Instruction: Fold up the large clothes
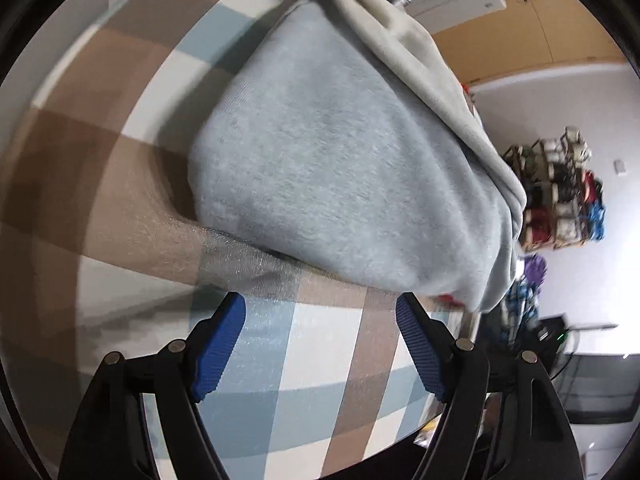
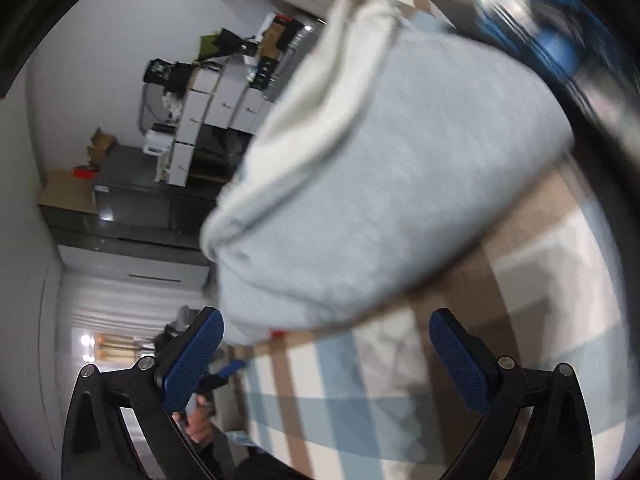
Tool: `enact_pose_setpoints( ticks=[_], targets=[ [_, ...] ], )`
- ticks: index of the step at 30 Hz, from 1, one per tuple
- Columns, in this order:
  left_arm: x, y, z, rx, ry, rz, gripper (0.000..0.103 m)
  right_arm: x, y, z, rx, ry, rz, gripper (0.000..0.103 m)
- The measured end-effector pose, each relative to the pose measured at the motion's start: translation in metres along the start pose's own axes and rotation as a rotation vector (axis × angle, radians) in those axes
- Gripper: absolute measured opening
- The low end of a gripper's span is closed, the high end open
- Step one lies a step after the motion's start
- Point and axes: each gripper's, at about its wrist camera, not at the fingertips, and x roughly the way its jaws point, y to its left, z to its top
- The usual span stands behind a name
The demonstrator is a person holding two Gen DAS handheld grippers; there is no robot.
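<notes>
There is one big piece of clothing, a soft pale blue-grey top [image 1: 340,160]. It is folded into a thick bundle. It lies on the table [image 1: 304,364], and one end hangs out a little past the table's edge. A cream part [image 1: 404,36] shows along one side of it, folded over like a lining.

There are two grippers. The left gripper [image 1: 320,312] is spread wide, with nothing between its two blue pads [image 1: 220,348]. Its tips sit just beside the near edge of the top, over the table. The right gripper [image 2: 326,330] is spread wide too and holds nothing. Its two blue pads [image 2: 192,356] sit near the other end of the top [image 2: 380,184]. The right view is blurry, so I cannot tell if a pad touches the cloth.

The table has one cloth [image 1: 120,140] on it, with big squares of brown, white and pale blue.

In the room, the walls are white. In the left view, one rack [image 1: 560,196] stands by the wall, full of rolled things in red, blue, black and white. In the right view there is a stack of white boxes [image 2: 212,112] and one dark cabinet [image 2: 132,196]. A few brown boxes [image 2: 68,192] sit on and beside it. White curtains [image 2: 132,300] hang lower down.
</notes>
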Motion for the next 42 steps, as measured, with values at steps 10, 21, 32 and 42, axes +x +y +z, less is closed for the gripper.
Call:
enact_pose_setpoints(
  ticks=[10, 21, 32, 42],
  targets=[
    [-0.002, 0.023, 0.03, -0.193, -0.114, -0.186, 0.082, 0.0, -0.024, 0.039, 0.107, -0.118, -0.039, 0.103],
    [0.005, 0.042, 0.042, -0.305, -0.218, -0.397, 0.084, 0.034, -0.009, 0.054, 0.011, -0.264, -0.104, 0.037],
    [-0.004, 0.026, 0.004, -0.285, -0.365, -0.22, 0.007, 0.02, 0.004, 0.026, -0.105, -0.383, -0.16, 0.017],
    [-0.022, 0.033, -0.035, -0.255, -0.417, -0.181, 0.005, -0.005, 0.015, -0.016, -0.174, -0.344, -0.22, 0.014]
  ],
)
